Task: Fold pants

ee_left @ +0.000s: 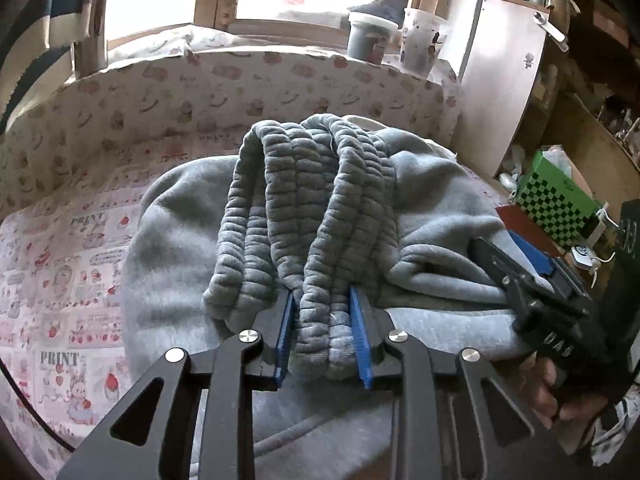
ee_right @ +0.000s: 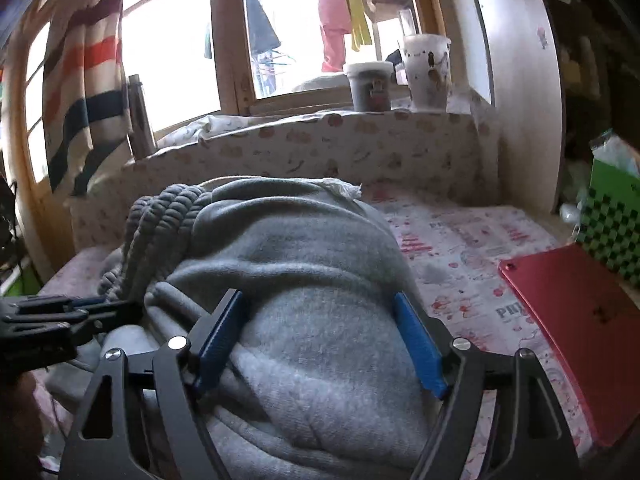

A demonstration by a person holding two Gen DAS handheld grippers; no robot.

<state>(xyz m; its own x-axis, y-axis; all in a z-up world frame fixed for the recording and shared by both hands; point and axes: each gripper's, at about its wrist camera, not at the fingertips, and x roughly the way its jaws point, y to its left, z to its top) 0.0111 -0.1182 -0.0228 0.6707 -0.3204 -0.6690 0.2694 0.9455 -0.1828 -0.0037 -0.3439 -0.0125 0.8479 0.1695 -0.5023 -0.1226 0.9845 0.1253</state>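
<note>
Grey fleece pants [ee_left: 180, 248] lie bunched on a printed tablecloth [ee_left: 60, 264]. Their ribbed elastic waistband [ee_left: 308, 208] is gathered into thick folds. My left gripper [ee_left: 322, 300] is shut on a fold of the waistband, its blue pads pressing both sides. In the right wrist view the pants [ee_right: 304, 248] fill the middle and the waistband [ee_right: 168, 216] shows at upper left. My right gripper [ee_right: 320, 304] straddles a thick bundle of the grey fabric with its jaws wide. The right gripper also shows in the left wrist view [ee_left: 516, 276], and the left gripper in the right wrist view [ee_right: 76, 312].
A red tablet [ee_right: 580, 332] lies on the table at the right, with a green checkered box [ee_right: 612, 220] behind it. Two cups [ee_right: 368, 84] stand on the window ledge beyond the padded back wall [ee_right: 360, 148]. A striped cloth [ee_right: 84, 80] hangs at the left.
</note>
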